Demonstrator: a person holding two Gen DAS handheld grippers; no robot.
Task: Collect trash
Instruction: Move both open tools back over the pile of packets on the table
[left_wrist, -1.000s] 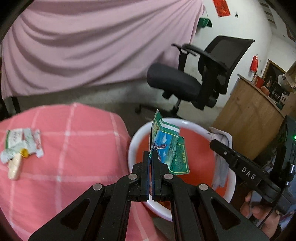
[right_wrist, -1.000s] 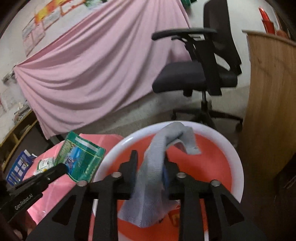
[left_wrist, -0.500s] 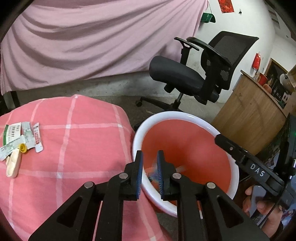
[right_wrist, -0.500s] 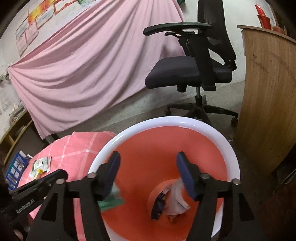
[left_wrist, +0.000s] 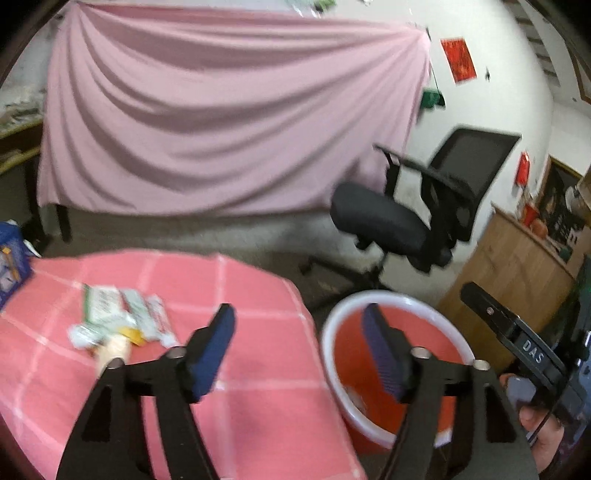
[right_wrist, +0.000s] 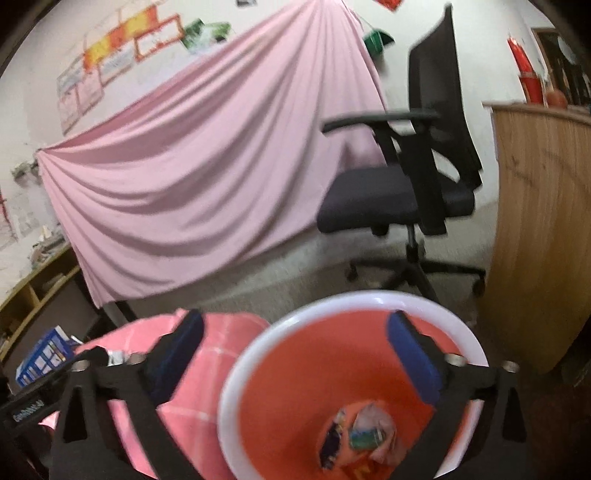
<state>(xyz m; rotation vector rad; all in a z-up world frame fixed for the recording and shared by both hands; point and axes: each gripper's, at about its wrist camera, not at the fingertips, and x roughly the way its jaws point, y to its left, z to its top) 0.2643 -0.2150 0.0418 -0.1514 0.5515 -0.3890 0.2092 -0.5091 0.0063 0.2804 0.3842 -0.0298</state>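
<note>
Pink-clothed table (left_wrist: 258, 295) beside bin (right_wrist: 332, 310); both tongs (left_wrist: 299, 343) (right_wrist: 295, 354) gape empty.

We see a smooth, glossy plastic bin (right_wrist: 369, 301), white at the rim and orange inside, with crinkled shiny wrappers (right_wrist: 364, 435) at its bottom. The tablecloth (left_wrist: 240, 295) is soft matt pink checked cloth; printed paper or foil sachets (left_wrist: 122, 314) lie on it. The left gripper (left_wrist: 299, 343) is matt black plastic with blue ribbed pads (left_wrist: 218, 347). The counter (right_wrist: 543, 221) looks like grained wood.
</note>
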